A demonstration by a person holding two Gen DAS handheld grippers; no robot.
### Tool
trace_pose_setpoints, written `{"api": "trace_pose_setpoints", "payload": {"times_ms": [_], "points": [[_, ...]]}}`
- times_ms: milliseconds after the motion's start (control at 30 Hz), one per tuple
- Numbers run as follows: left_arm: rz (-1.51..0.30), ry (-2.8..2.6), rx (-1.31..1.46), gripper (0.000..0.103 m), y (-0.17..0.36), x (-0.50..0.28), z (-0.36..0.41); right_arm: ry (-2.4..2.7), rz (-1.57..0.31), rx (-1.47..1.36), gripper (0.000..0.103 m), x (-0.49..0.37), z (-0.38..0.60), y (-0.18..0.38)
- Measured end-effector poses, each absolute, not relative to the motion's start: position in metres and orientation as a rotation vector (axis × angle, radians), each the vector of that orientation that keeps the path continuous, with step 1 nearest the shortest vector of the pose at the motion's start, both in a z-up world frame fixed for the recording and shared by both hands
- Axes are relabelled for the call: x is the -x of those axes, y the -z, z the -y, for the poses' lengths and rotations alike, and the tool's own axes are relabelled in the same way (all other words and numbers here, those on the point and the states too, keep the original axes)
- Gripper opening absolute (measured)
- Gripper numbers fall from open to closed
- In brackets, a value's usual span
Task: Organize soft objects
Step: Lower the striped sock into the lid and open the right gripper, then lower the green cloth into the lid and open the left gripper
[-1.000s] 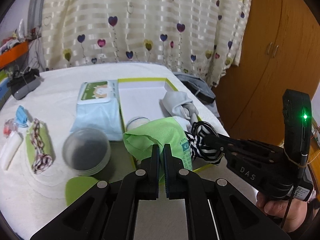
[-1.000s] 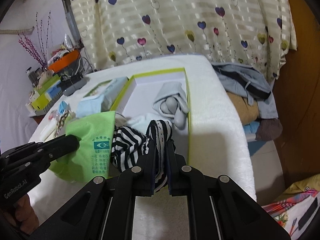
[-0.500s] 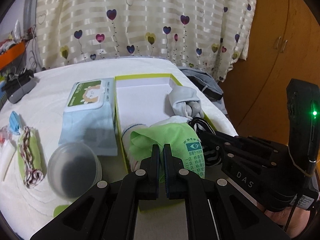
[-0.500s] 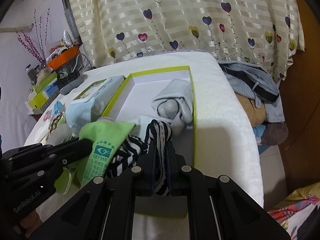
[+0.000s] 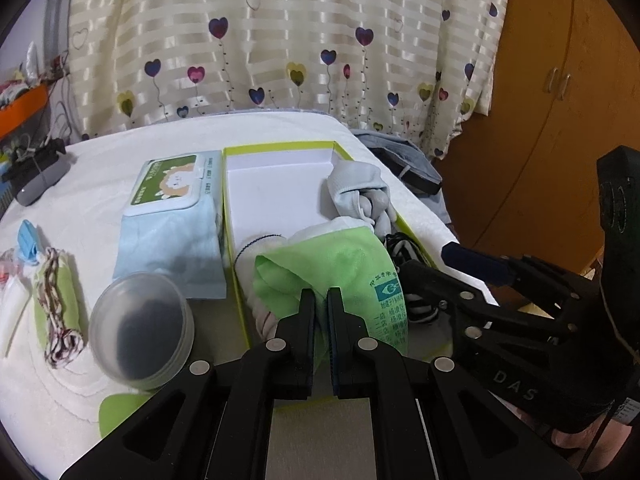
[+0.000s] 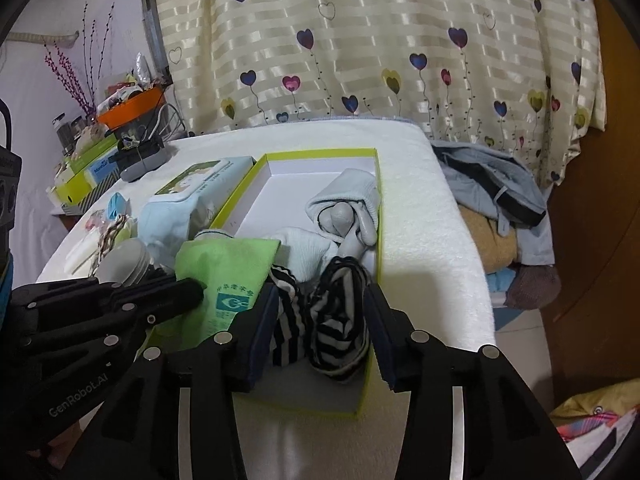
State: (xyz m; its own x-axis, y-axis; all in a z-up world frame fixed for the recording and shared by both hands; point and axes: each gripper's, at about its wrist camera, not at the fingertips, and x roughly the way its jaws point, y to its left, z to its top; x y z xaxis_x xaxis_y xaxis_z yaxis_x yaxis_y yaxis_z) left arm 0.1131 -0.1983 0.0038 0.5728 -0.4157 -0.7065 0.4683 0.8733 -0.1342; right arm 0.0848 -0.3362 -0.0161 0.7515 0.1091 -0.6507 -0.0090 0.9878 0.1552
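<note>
A white box with a lime-green rim lies on the white bed. Inside it lie grey socks, white socks and a black-and-white striped cloth. My left gripper is shut on a green cloth over the box's near end. My right gripper is open, its fingers on either side of the striped cloth, which rests in the box.
A blue wet-wipes pack lies left of the box. A clear round container and a braided cord on a green pad sit at the near left. Clothes are piled beside the bed at the right.
Both grippers moved forward and down over the box. My right gripper opened and let go of the striped cloth, which now lies in the box. The left stays shut on the green cloth.
</note>
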Motion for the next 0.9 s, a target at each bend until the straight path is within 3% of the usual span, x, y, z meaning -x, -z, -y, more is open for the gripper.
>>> {"api": "trace_pose_setpoints", "payload": {"times_ms": [233, 900], "points": [[-0.783, 0.521, -0.051, 0.010, -0.015, -0.101, 0.191, -0.050, -0.693, -0.130, 0.045, -0.072, 0.333, 0.004], [-0.705, 0.468, -0.022, 0.010, -0.045, -0.074, 0.159, -0.083, -0.644, -0.088, 0.045, -0.048, 0.306, -0.022]]}}
